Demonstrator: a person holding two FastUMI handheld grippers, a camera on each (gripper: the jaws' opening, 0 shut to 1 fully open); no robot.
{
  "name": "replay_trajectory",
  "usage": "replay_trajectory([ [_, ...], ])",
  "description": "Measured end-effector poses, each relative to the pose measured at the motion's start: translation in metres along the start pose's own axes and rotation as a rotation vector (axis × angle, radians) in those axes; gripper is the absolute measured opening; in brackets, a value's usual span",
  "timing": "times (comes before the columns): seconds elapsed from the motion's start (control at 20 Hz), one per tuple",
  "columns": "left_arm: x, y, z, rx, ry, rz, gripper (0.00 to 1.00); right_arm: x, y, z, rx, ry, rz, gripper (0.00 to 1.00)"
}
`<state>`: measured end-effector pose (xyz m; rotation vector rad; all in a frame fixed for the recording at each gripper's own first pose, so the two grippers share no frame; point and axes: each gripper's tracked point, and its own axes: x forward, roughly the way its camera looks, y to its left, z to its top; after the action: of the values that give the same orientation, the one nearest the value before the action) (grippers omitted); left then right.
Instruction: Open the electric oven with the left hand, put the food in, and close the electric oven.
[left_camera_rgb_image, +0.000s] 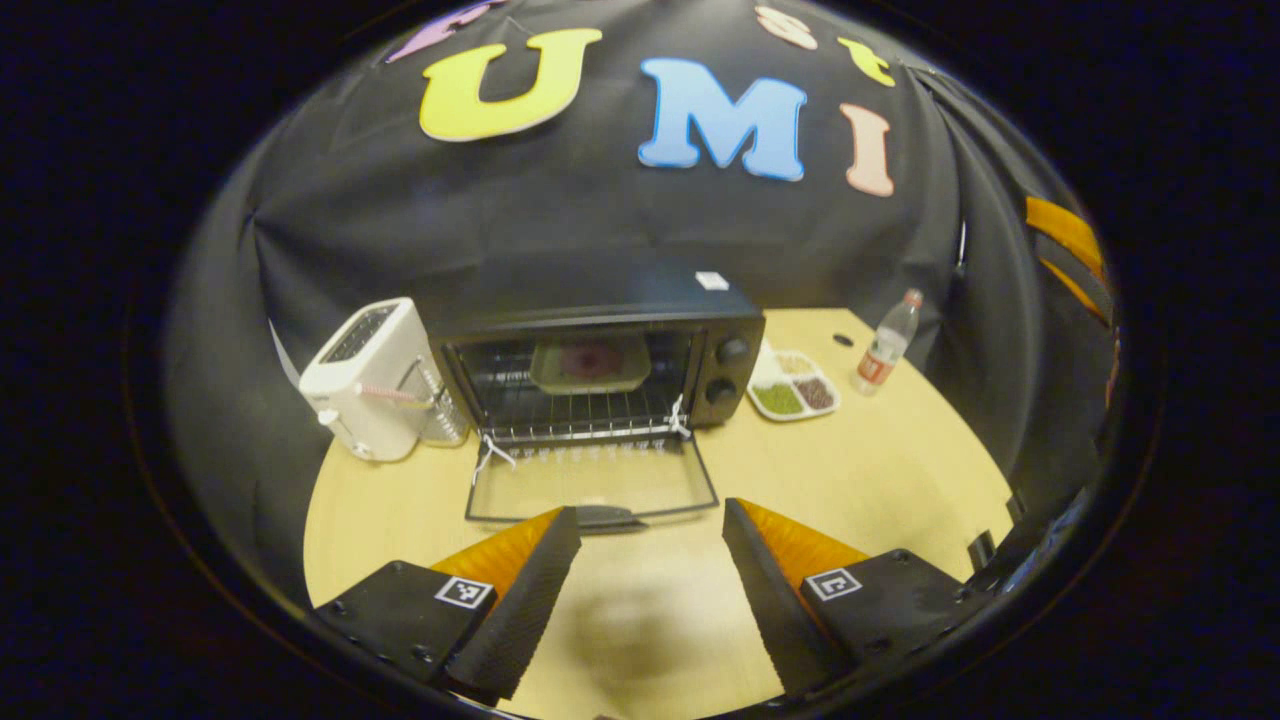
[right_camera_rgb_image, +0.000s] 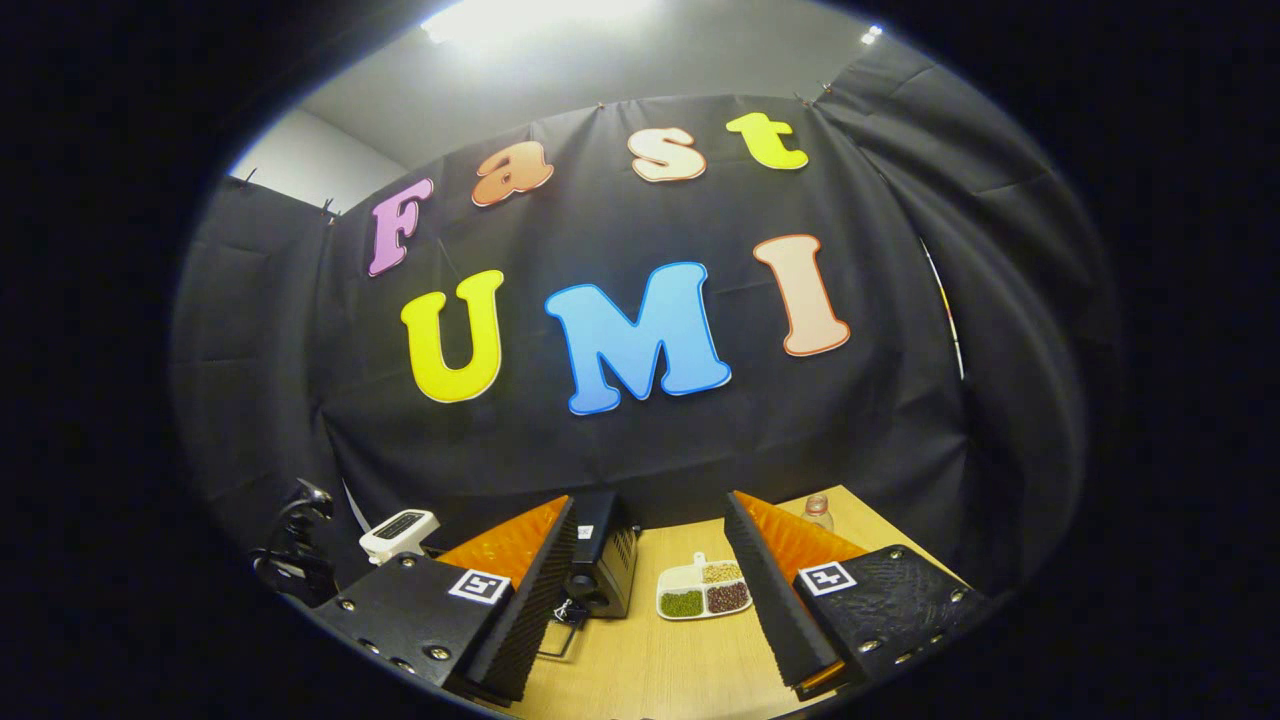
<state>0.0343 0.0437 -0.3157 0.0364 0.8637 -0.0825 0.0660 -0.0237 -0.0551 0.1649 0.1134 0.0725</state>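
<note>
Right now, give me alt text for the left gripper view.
A black electric oven stands with its door folded down and a food tray on the rack inside. The open left gripper hovers before it; a white toaster sits beside the oven.

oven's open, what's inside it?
On the wire rack inside the oven sits a tray holding something dark reddish; what food it is can't be told. The cavity behind the tray is hidden.
</note>
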Motion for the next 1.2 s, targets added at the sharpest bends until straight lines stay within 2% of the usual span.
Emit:
replay_trajectory([
  [0.05, 0.011, 0.003, -0.012, 0.010, 0.054, 0.006, 1.00, 0.000, -0.004, -0.003, 0.004, 0.009, -0.007, 0.90],
  [0.15, 0.030, 0.009, -0.037, 0.025, 0.173, 0.007, 0.92, 0.002, -0.012, -0.011, 0.007, 0.025, -0.023, 0.90],
  [0.25, 0.050, 0.012, -0.056, 0.038, 0.257, 0.007, 1.00, 0.002, -0.021, -0.018, 0.009, 0.042, -0.038, 0.89],
  [0.5, 0.091, 0.020, -0.087, 0.047, 0.393, 0.029, 0.98, 0.006, -0.036, -0.029, 0.030, 0.076, -0.077, 0.89],
  [0.9, 0.132, 0.037, -0.092, -0.046, 0.462, 0.053, 1.00, 0.012, -0.051, -0.033, 0.023, 0.090, -0.126, 0.89],
  [1.0, 0.138, 0.040, -0.094, -0.085, 0.470, 0.065, 0.98, 0.013, -0.052, -0.034, 0.030, 0.094, -0.138, 0.89],
  [1.05, 0.141, 0.041, -0.095, -0.088, 0.479, 0.064, 1.00, 0.014, -0.052, -0.036, 0.035, 0.098, -0.143, 0.89],
  [1.2, 0.143, 0.041, -0.097, -0.098, 0.495, 0.053, 0.98, 0.015, -0.050, -0.040, 0.046, 0.109, -0.153, 0.89],
])
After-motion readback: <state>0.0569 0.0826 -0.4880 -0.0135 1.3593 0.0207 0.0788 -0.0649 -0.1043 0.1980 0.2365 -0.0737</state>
